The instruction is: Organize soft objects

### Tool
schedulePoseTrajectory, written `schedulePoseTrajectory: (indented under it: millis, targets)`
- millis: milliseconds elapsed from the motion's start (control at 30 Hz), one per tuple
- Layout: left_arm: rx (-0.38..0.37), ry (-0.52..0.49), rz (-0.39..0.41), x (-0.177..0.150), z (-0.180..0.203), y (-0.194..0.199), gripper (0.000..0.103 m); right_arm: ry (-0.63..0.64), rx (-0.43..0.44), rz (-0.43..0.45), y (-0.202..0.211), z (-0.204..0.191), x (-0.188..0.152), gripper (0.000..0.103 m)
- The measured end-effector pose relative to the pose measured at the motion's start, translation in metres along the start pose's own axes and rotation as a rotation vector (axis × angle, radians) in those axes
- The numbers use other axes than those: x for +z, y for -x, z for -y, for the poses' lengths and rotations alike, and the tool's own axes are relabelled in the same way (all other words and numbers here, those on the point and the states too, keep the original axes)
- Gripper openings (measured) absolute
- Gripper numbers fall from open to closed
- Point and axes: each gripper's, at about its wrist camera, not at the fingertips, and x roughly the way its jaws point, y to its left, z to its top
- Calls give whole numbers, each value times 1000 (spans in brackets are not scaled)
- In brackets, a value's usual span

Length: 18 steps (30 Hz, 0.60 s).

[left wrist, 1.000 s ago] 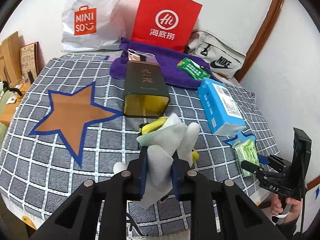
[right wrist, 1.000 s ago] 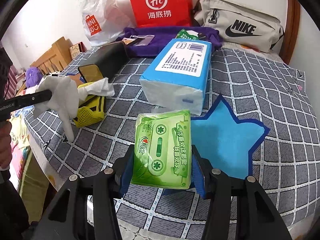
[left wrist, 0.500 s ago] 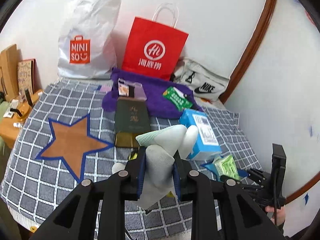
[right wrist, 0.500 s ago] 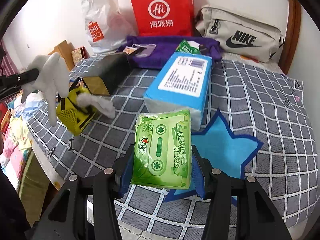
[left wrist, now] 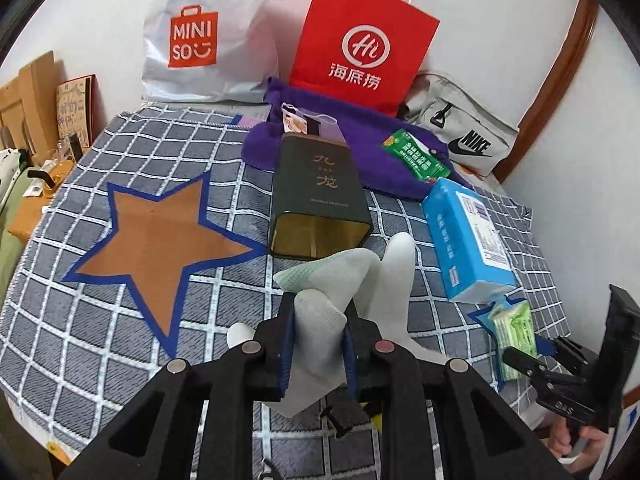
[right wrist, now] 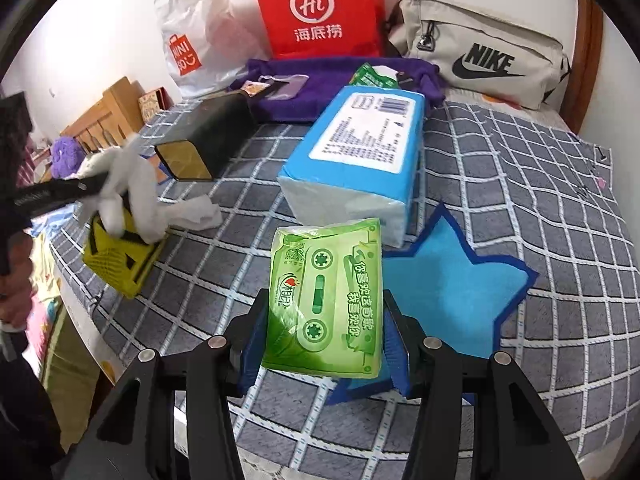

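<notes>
While the left gripper [left wrist: 318,344] is closing its jaws on the white glove [left wrist: 320,312], loose fingers dangle over the yellow mesh item [right wrist: 116,260]; they could snag or drag the white tissue [right wrist: 192,212] there. Right gripper [right wrist: 322,338] is clamped on the green tissue pack [right wrist: 326,296], held just above the near point of the blue star [right wrist: 444,280]; the slick wrapper could slip. Bed edge runs close on the near side. Further out: brown star [left wrist: 156,244] is clear, blue tissue pack [right wrist: 356,156] and dark tin [left wrist: 320,196] crowd the middle, bags line the wall.
</notes>
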Motion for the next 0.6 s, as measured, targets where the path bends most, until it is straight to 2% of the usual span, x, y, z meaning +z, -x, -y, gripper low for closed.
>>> schedulePoseTrajectory:
  millis: [100,300,433,467,600]
  targets:
    - [-36,6,4,5,5,-9,20,30,66,12,0,-15,4,51]
    - [-39,4,2,9,7,-23,21,105,227,30,-6,-61,20,51]
    - [-49,68,6,10,-9,-27,21,169,271,64,-2,-91,28,51]
    - [-74,81,4,11,-11,-28,21,172,273,72,-1,-94,29,51]
    - [-132,48,-7,15,2,-34,21,153,247,110,16,-87,33,51]
